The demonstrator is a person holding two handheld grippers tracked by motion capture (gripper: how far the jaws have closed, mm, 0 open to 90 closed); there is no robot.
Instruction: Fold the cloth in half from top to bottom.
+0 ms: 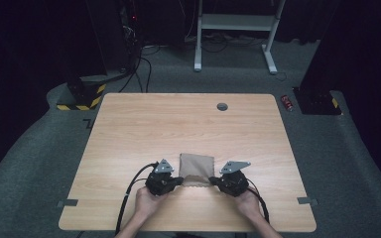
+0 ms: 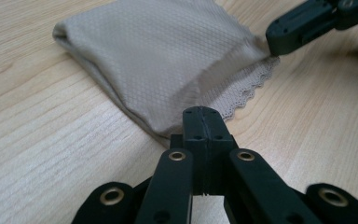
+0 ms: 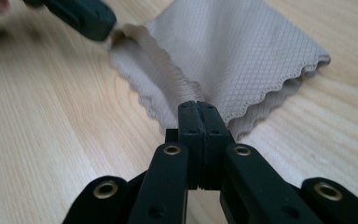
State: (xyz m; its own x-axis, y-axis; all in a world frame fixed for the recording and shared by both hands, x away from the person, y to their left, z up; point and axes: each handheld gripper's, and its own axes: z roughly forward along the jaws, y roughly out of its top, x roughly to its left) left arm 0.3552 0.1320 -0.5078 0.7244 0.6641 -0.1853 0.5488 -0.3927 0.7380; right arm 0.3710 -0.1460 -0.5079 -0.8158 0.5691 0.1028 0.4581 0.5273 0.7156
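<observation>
A folded beige cloth (image 1: 197, 166) with a scalloped edge lies on the wooden table (image 1: 178, 124), near the front edge. My left gripper (image 1: 181, 181) is shut on the cloth's near left corner. My right gripper (image 1: 212, 181) is shut on its near right corner. The near edge looks slightly raised between them. In the left gripper view the closed jaws (image 2: 203, 114) meet the cloth (image 2: 158, 60) at its hem, and the right gripper (image 2: 289, 32) pinches the far corner. In the right gripper view the shut jaws (image 3: 198, 108) bite the wavy hem of the cloth (image 3: 242, 56), with the left gripper (image 3: 86, 18) at the other corner.
A round cable hole (image 1: 222, 106) sits near the table's far edge. Grey tape marks (image 1: 68, 203) flank the front corners. On the floor beyond are a white desk frame (image 1: 233, 29), a red can (image 1: 287, 102) and a yellow-black striped base (image 1: 82, 99).
</observation>
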